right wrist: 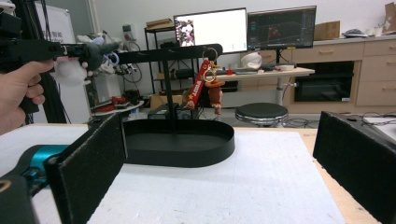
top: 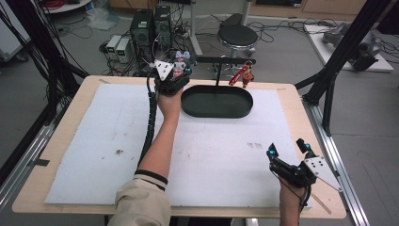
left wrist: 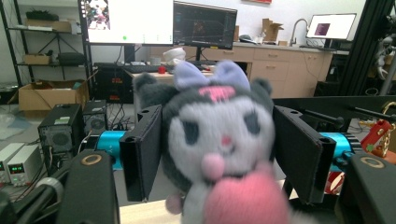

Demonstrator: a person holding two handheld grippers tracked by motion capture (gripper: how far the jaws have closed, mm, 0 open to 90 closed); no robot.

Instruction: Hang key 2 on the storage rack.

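Note:
A grey plush doll (left wrist: 215, 135) with a lilac bow and pink nose sits between the jaws of my left gripper (left wrist: 217, 140). The pads flank its head without squeezing it. In the high view this left gripper (top: 181, 70) is raised at the left end of a black crossbar (top: 226, 60), with the plush doll (top: 180, 66) there. The bar stands on a post in a black oval tray (top: 193, 108). A red keychain with a small figure (top: 242, 74) hangs from the bar's right end. My right gripper (top: 287, 148) rests open and empty at the table's near right.
A white foam mat (top: 94, 141) covers the wooden table (top: 70, 103). Black frame posts (top: 343, 52) rise at both sides. Behind the table stand a stool (top: 237, 35) and computer boxes (top: 150, 26) on the floor.

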